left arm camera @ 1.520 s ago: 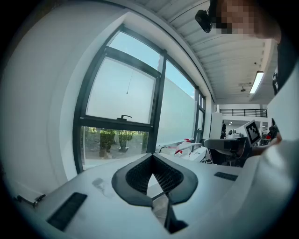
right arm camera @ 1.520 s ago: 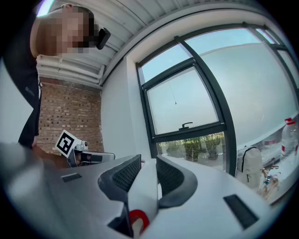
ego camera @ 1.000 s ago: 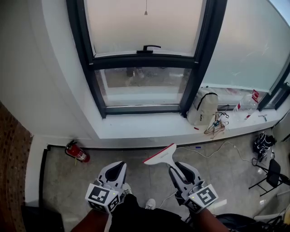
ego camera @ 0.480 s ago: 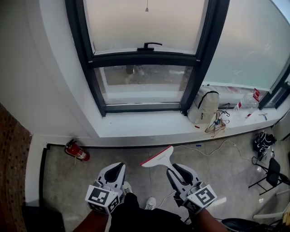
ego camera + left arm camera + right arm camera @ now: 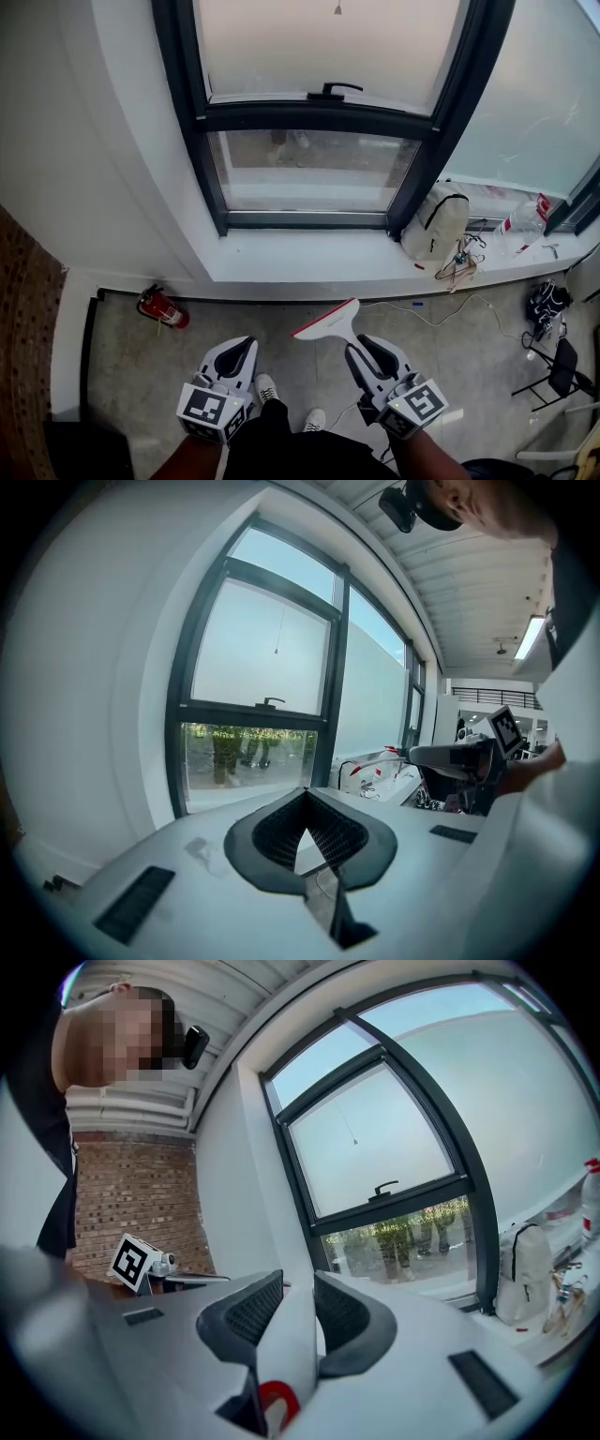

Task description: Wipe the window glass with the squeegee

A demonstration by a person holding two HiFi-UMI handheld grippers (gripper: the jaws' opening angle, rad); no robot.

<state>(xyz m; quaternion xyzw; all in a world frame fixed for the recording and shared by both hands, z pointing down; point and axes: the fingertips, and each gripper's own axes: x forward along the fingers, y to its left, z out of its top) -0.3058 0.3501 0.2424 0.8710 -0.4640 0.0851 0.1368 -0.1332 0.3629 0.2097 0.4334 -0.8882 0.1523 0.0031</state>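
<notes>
The window has a dark frame, a clear lower pane (image 5: 309,171) and a frosted upper pane (image 5: 328,42) with a handle (image 5: 336,90). Below it, over the floor, my right gripper (image 5: 367,349) is shut on the handle of a white squeegee (image 5: 330,322) with a red blade edge, which points up and left, well short of the glass. In the right gripper view the white handle (image 5: 292,1335) fills the gap between the jaws. My left gripper (image 5: 240,351) hangs beside it, shut and empty, its tips touching (image 5: 305,796).
A white sill (image 5: 300,258) runs under the window. On it at the right stand a pale backpack (image 5: 439,223), a plastic bottle (image 5: 523,217) and hangers (image 5: 457,263). A red fire extinguisher (image 5: 161,307) lies at the floor's left; a black chair (image 5: 561,361) and cables are at the right.
The window has shifted right and down in the head view and looks slightly nearer. Both grippers and the squeegee keep almost the same place and hold.
</notes>
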